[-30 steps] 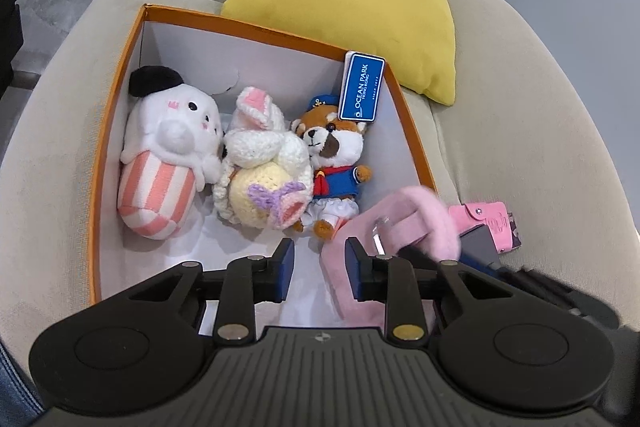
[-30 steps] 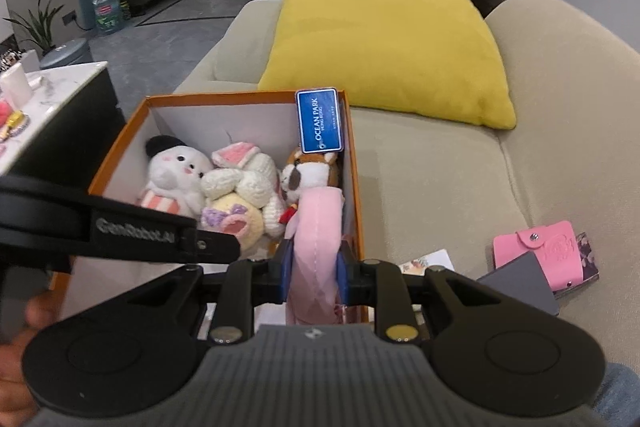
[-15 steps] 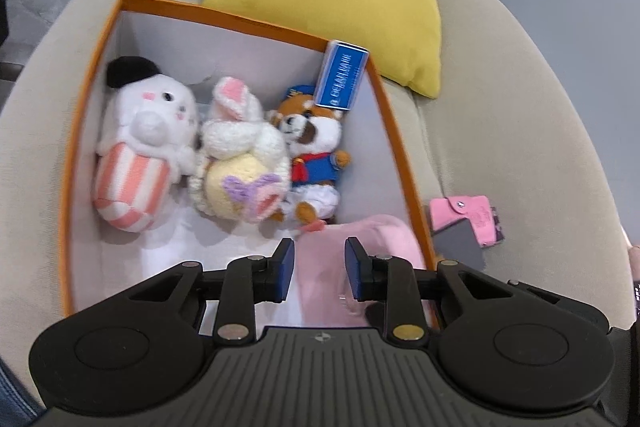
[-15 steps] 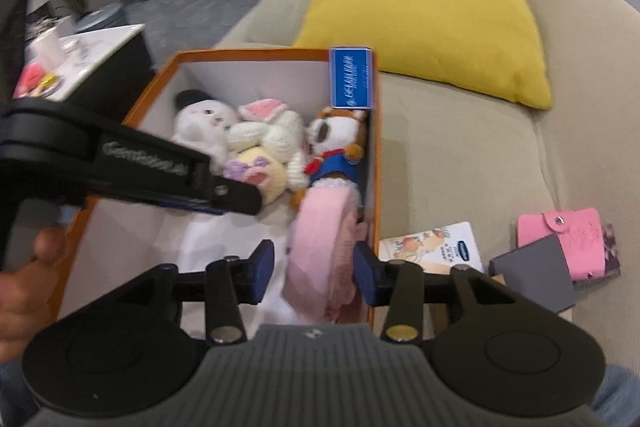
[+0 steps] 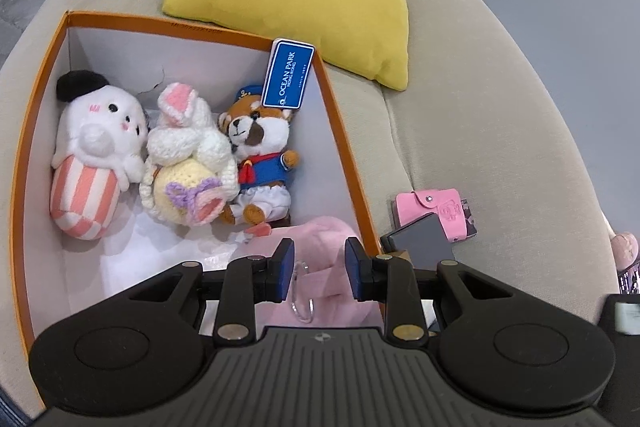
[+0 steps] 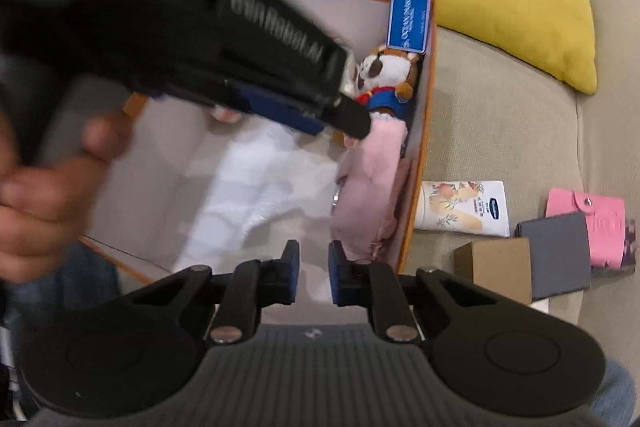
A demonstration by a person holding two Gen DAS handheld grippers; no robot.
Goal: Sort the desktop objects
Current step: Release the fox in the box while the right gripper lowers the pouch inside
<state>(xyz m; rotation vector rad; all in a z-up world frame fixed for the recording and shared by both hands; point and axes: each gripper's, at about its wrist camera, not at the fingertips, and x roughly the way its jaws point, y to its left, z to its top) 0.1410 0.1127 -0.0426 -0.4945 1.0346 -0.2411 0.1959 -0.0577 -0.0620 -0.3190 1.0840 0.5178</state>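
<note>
A blue tag (image 5: 289, 74) reading "OCEAN PARK" stood above the red panda plush (image 5: 259, 163), one of three plush toys in the orange box (image 5: 347, 163) beside a white seal plush (image 5: 94, 155) and a crocheted bunny (image 5: 188, 163). The pink fluffy item (image 6: 374, 187) lay in the box against its right wall. The left gripper (image 5: 318, 269) had its fingers parted and empty above it, while the right gripper (image 6: 313, 277), jaws just closed nearly together, pinched nothing.

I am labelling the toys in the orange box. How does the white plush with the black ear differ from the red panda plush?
The white plush has striped pink-and-white bottoms; the red panda plush wears a blue sailor suit and cap. The white plush lies by the left wall of the orange box, the panda near the right wall. Only the panda carries a blue tag. Both lie face up inside.
</note>
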